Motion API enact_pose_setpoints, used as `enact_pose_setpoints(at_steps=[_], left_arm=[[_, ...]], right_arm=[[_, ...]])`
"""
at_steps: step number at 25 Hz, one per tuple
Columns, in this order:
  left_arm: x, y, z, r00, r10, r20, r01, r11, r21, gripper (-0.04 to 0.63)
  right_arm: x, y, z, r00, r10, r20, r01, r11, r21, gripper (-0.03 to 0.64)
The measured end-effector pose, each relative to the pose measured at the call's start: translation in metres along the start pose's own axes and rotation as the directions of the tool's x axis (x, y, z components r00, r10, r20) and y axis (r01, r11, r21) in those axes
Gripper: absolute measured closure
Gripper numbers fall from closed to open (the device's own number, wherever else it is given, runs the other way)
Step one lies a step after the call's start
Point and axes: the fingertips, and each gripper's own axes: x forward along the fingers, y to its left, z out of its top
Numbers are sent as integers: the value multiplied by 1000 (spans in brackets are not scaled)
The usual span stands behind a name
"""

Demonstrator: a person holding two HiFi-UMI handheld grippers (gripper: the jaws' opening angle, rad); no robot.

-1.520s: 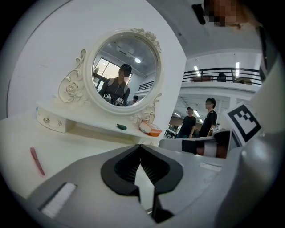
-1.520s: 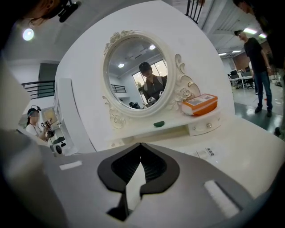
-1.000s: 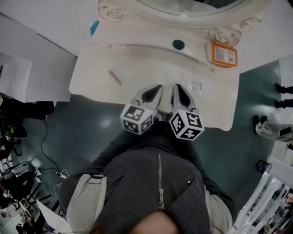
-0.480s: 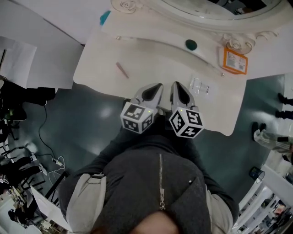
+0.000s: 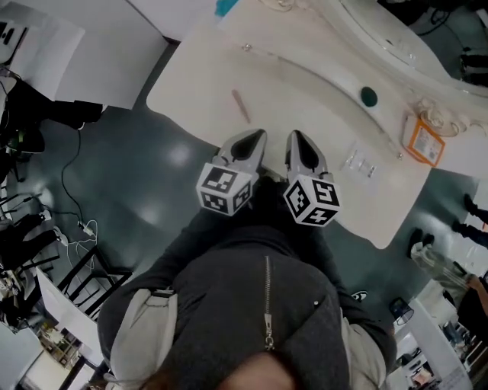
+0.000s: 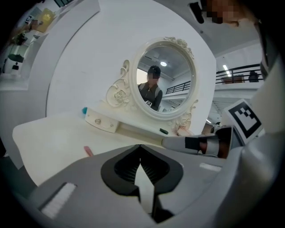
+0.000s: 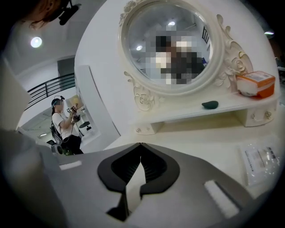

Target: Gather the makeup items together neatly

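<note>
A cream vanity table (image 5: 198, 84) carries a pink stick (image 5: 241, 106) on its left part and a clear packet (image 5: 360, 163) on its right. On its raised shelf lie a dark green item (image 5: 369, 97) and an orange box (image 5: 423, 141), with a teal item (image 5: 226, 6) at the shelf's left end. My left gripper (image 5: 252, 143) and right gripper (image 5: 300, 145) hang side by side over the table's front edge. Both are shut with nothing in them. The left gripper view shows the pink stick (image 6: 88, 151) ahead on the left; the right gripper view shows the clear packet (image 7: 260, 162) at the right.
An ornate oval mirror (image 7: 171, 44) stands behind the shelf. A person (image 7: 64, 124) stands far off to the left in the right gripper view. Dark floor (image 5: 130, 175) with cables and black stands lies left of the table; white boards lean at the upper left.
The head view has swung, so the table now lies diagonally and further up and right. Both grippers stay together and shut at the front edge.
</note>
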Motion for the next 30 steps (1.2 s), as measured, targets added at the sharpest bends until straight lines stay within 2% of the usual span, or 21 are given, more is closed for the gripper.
enact_pose_setpoints(at_steps=[10,14,21,30], left_arm=[[-13,63,15,994,101,30,-100,995,-25,586],[-19,80,12,991,135,23,-134,990,-32,586],[-21,99,8,989,145,-7,-145,989,-40,586],[-18,127,8,989,141,-46,-141,990,9,586]], right_arm=[[45,34,-11,994,62,-86,-65,997,-39,602],[59,43,-18,989,80,-125,-88,994,-61,573],[80,60,-32,975,101,-201,-122,988,-97,512],[98,66,-55,953,50,-299,-100,982,-158,469]])
